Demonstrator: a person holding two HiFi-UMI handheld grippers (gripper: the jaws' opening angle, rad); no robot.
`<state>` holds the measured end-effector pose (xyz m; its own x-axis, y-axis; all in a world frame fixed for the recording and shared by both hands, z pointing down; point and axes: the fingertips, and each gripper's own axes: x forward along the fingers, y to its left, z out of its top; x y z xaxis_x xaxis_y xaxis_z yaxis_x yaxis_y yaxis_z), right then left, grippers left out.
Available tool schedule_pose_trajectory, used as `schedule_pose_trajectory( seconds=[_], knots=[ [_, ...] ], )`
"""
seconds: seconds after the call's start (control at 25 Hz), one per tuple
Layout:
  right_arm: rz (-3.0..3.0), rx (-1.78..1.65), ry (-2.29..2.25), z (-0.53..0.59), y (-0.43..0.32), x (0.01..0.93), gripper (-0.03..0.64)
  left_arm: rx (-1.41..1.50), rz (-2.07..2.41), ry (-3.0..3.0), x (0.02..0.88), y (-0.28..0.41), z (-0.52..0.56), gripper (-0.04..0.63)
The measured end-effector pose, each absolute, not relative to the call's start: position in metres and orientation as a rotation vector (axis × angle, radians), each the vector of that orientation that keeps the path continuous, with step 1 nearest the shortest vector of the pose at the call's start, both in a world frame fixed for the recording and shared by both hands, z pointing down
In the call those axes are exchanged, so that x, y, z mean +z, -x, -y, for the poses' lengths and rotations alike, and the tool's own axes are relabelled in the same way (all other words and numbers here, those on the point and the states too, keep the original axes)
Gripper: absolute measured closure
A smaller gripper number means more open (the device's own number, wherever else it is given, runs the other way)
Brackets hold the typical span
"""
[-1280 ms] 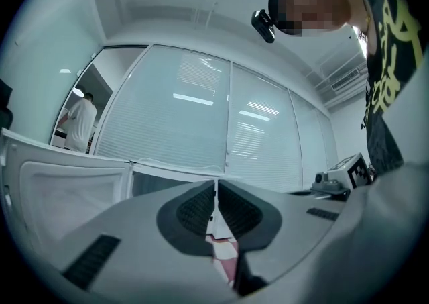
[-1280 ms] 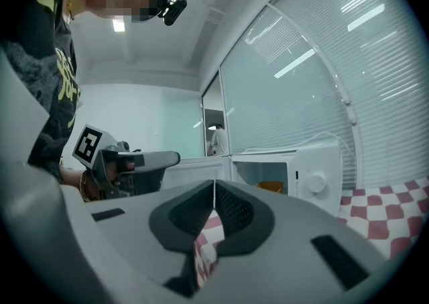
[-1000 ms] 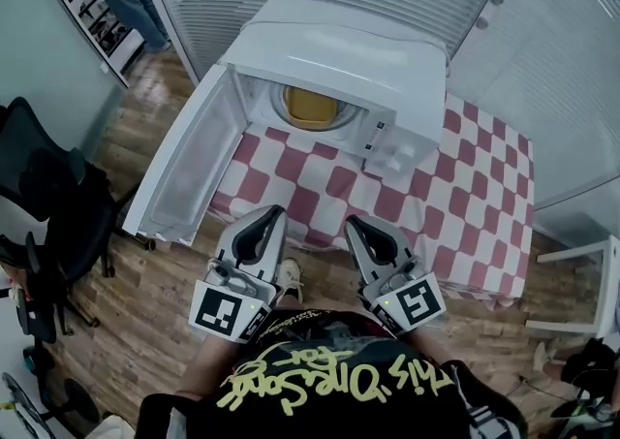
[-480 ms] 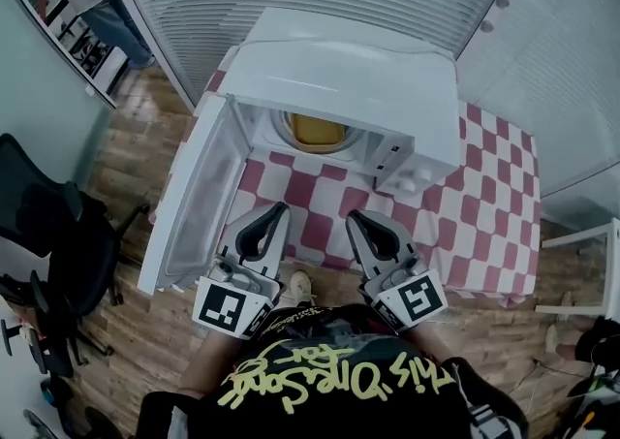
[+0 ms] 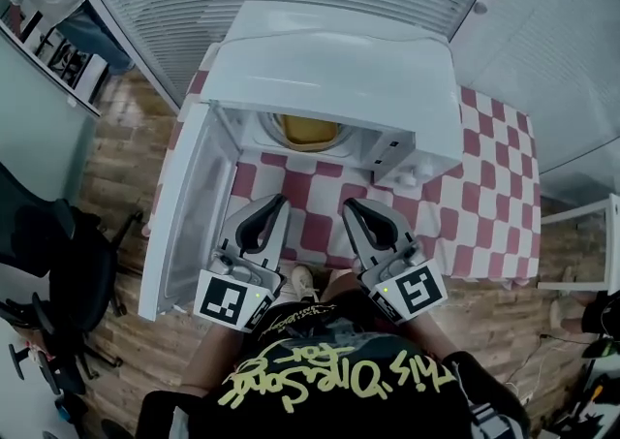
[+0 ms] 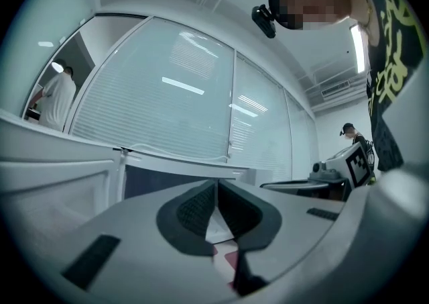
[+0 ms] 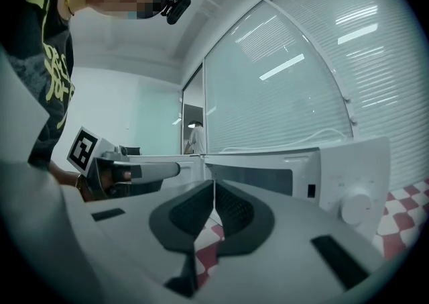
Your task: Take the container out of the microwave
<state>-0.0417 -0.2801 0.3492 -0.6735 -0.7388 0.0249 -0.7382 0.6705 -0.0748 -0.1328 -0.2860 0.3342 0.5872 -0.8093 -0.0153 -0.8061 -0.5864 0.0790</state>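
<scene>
At the far left a black chair [image 5: 53,253] is standing on the wood floor [image 5: 126,350]. The microwave [image 5: 334,69] is sitting on the worktop [image 5: 489,204], which is lying under a red-and-white checked cloth [image 5: 465,234]. Its door [image 5: 189,204] is hanging wide open to the left.

I am holding my left gripper [image 5: 275,203] level before the open cavity, with its tips over the cloth. Its jaws are pressing together with nothing between them.

The yellow container [image 5: 308,131] is sitting inside the microwave, well apart from both grippers.

Just right of the left one I am holding my right gripper [image 5: 350,205] level too. Its jaws are likewise closing tight on nothing. It is facing the microwave's front, where the control panel [image 7: 348,175] is showing its round knob [image 7: 355,207].
</scene>
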Motion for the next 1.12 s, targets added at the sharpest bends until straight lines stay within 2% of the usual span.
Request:
schedule_pose_trajectory(
  seconds=[0.68,0.92,1.04,1.12],
  knots=[
    [-2.918,-0.165,1.321,0.315,0.044,0.372,0.604,0.000,1.406,-2.691,0.355,0.130,0.313,0.574],
    [-2.920,-0.174,1.346,0.326,0.049,0.383,0.600,-0.003,1.432,-2.672,0.360,0.134,0.323,0.494],
    [-2.905,-0.162,1.359,0.339,0.050,0.386,0.527,0.039,1.432,-2.681,0.368,0.135,0.330,0.473],
    [-2.921,-0.171,1.393,0.347,0.047,0.394,0.517,0.054,1.439,-2.680,0.374,0.137,0.335,0.463]
  ],
)
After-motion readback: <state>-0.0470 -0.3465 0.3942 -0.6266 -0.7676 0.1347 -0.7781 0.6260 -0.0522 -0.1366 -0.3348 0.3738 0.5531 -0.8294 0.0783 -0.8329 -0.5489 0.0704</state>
